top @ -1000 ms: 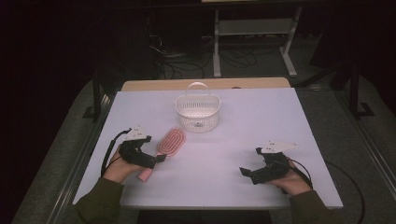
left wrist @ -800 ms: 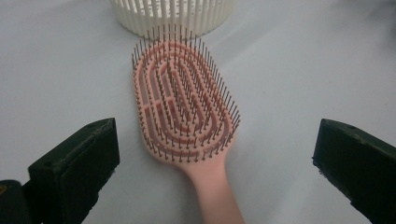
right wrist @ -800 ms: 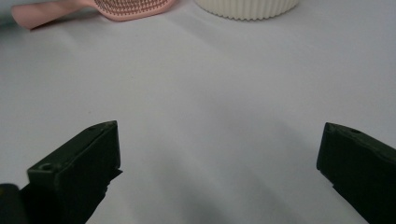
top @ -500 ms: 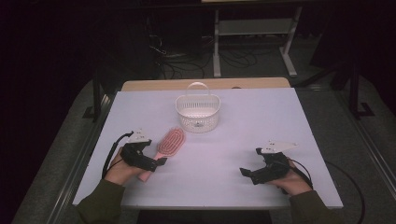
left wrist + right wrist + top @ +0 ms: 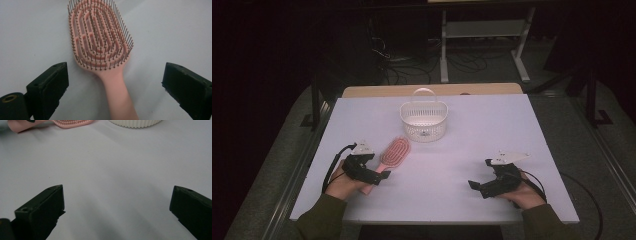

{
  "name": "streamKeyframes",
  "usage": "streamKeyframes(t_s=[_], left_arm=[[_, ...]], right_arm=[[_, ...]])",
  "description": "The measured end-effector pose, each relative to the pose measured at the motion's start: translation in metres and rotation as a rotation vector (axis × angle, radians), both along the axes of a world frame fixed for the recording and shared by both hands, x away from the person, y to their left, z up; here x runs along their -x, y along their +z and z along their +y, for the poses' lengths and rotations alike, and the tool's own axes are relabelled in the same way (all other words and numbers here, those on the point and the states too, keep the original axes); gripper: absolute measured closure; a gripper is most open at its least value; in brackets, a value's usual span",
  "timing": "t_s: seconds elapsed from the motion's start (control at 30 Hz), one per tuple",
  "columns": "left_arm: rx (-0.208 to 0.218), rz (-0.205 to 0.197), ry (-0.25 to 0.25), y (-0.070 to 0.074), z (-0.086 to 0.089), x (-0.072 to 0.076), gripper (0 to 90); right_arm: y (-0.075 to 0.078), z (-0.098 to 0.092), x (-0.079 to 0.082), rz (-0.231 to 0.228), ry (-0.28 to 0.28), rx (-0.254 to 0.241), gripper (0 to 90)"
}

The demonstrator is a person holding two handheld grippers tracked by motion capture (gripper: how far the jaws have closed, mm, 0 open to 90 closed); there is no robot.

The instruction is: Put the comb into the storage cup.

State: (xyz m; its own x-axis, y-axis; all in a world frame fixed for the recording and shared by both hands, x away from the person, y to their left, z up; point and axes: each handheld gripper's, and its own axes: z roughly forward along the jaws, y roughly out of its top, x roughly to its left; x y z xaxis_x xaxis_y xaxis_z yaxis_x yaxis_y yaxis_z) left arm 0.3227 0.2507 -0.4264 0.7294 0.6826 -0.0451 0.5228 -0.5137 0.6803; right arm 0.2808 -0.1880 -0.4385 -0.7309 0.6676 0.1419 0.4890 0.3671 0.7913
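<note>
A pink hairbrush lies bristles up on the white table, left of centre, with its handle toward the person. My left gripper sits low over that handle. In the left gripper view the handle runs between the two wide-apart jaws with clear gaps on both sides. The jaws have just been closing a little and do not touch it. My right gripper rests open at the front right with bare table between its jaws. A white slatted basket stands behind the brush.
The basket's base and the brush head line the top edge of the right gripper view. A wooden strip borders the table's far edge. Dark floor, cables and a metal stand lie beyond.
My left gripper has edged slightly forward along the brush handle. The right hand, brush and basket stay where they were.
</note>
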Motion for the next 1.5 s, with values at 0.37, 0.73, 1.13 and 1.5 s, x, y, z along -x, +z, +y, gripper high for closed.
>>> streamKeyframes(t_s=[0.37, 0.73, 1.13, 1.5], left_arm=[[-0.023, 0.031, 0.033, 0.001, -0.0011, -0.0002, 18.8], [-0.065, 0.061, 0.063, -0.0007, -0.0044, -0.0014, 26.3], [-0.095, 0.087, 0.095, -0.0018, -0.0077, -0.0044, 32.6], [-0.106, 0.099, 0.095, -0.0011, -0.0099, -0.0062, 37.5]], right_arm=[[-0.0001, 0.0002, 0.0001, 0.001, 0.001, 0.0, 0.0], [-0.0001, 0.0, 0.0001, 0.001, 0.0, -0.001, 0.0], [-0.0003, -0.0006, -0.0004, 0.0, -0.003, 0.0, 0.0], [0.0, -0.0005, -0.0003, 0.001, -0.002, -0.004, 0.0]])
